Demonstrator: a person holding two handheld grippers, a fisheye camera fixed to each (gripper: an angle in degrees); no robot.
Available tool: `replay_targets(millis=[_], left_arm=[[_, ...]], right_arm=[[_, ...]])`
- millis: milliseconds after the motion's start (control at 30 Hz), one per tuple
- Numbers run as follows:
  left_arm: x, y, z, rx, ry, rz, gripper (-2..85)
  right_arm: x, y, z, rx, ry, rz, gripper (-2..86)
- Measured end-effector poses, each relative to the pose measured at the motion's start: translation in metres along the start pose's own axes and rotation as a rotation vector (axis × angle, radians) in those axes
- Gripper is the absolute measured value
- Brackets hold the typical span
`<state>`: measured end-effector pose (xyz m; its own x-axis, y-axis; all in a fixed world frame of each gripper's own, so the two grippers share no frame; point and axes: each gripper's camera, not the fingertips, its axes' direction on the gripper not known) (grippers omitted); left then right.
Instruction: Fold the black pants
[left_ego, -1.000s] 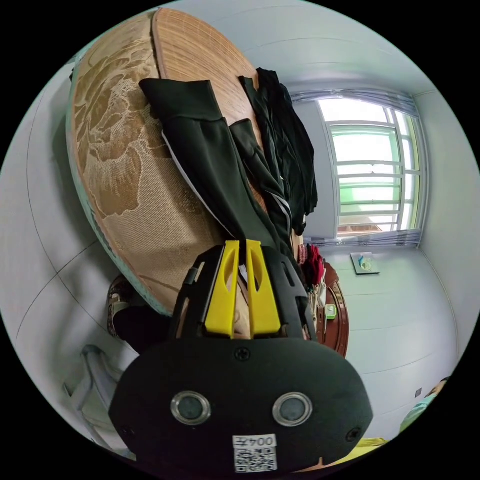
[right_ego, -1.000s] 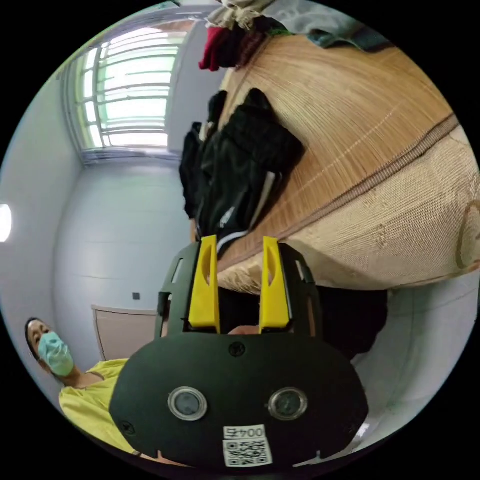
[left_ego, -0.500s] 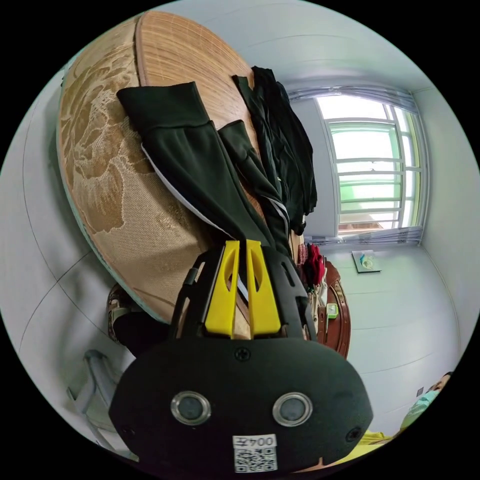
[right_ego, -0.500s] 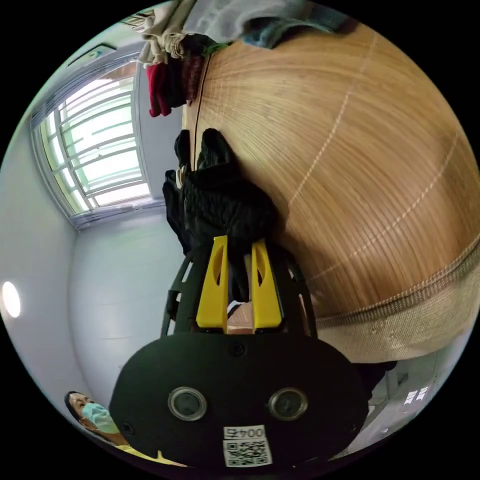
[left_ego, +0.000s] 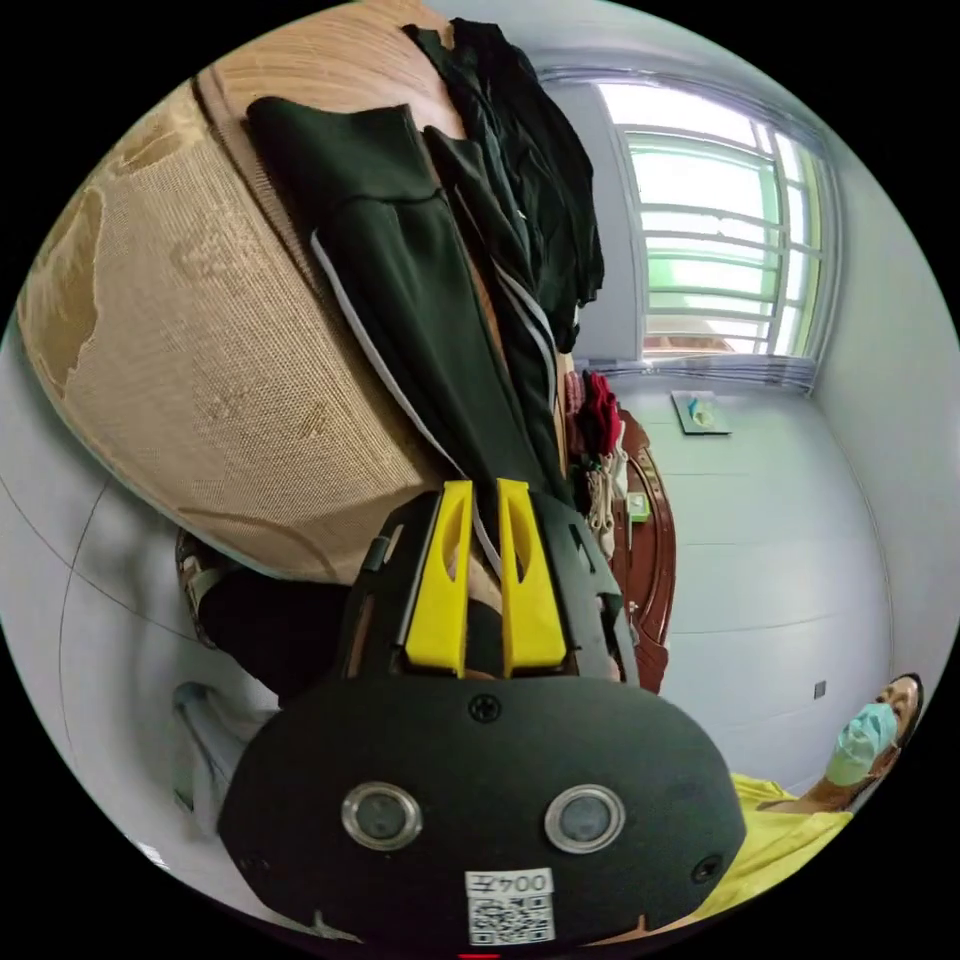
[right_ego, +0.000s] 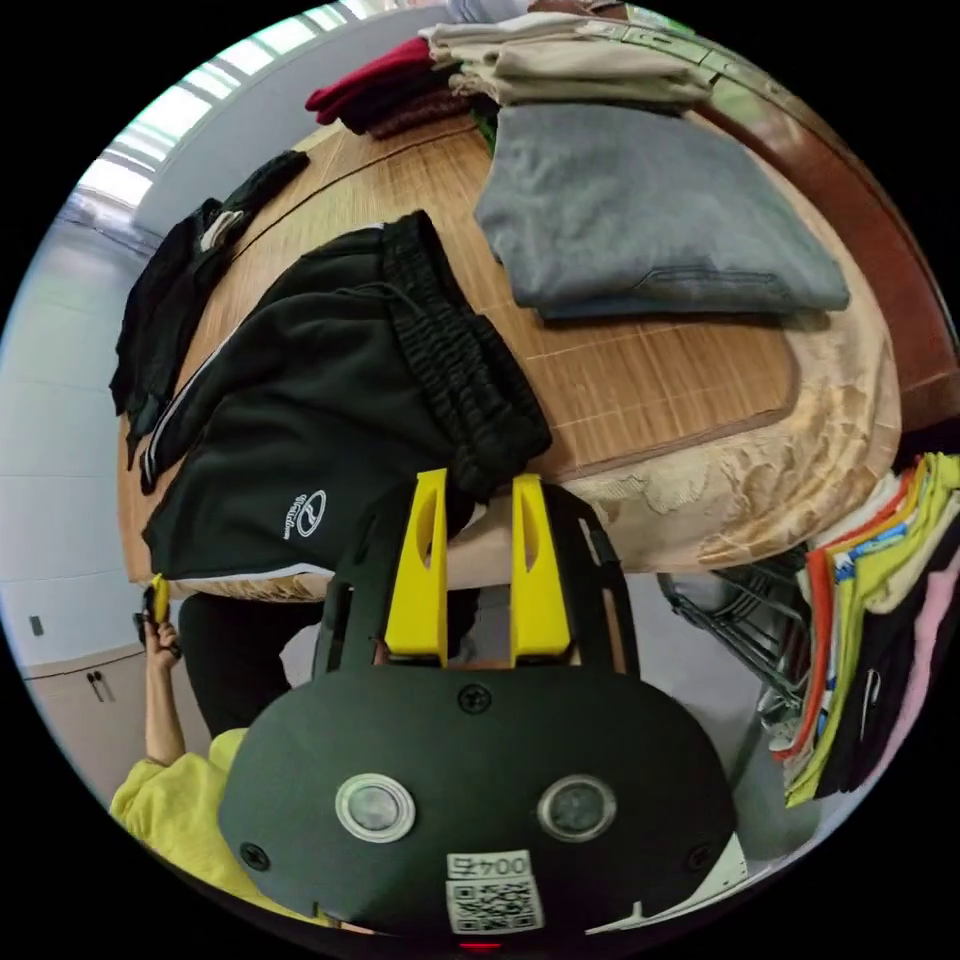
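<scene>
Both views near bed edge, sharing black pants (left_ego: 420, 300) lengthwise.

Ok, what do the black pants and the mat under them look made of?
Black pants: likely a smooth synthetic knit, going by the faint sheen, white side piping and ribbed drawstring waistband. Mat: seemingly woven bamboo or rattan slats, fine parallel lines, with a tan patterned fabric border.
</scene>
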<state>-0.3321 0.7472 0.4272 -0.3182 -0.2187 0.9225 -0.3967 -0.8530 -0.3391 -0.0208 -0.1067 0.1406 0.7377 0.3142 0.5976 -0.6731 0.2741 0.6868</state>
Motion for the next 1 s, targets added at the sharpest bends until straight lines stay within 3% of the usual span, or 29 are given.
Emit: replay_targets(millis=[233,367,467,567,733,1000], left_arm=[[0.071,-0.014,-0.03,0.069,-0.213,0.259,5.1],[0.111,-0.037,-0.014,0.026,-0.368,0.41,5.9],[0.142,-0.06,0.013,-0.013,-0.446,0.519,7.2],[0.172,-0.086,0.044,-0.051,-0.498,0.623,9.1],[0.225,-0.123,0.131,-0.169,-0.723,0.874,13.1],[0.274,-0.154,0.29,-0.501,-1.092,1.153,15.8]], right_arm=[[-0.09,0.048,-0.029,0.305,0.464,0.032,9.4],[-0.125,0.055,-0.036,0.339,0.446,-0.044,6.9],[-0.133,0.061,-0.063,0.449,0.505,0.04,7.1],[-0.118,0.069,-0.093,0.53,0.41,0.13,6.7],[-0.143,0.062,-0.035,0.205,-0.199,-0.268,5.1],[-0.217,0.033,0.101,-0.135,-0.088,-0.404,4.7]])
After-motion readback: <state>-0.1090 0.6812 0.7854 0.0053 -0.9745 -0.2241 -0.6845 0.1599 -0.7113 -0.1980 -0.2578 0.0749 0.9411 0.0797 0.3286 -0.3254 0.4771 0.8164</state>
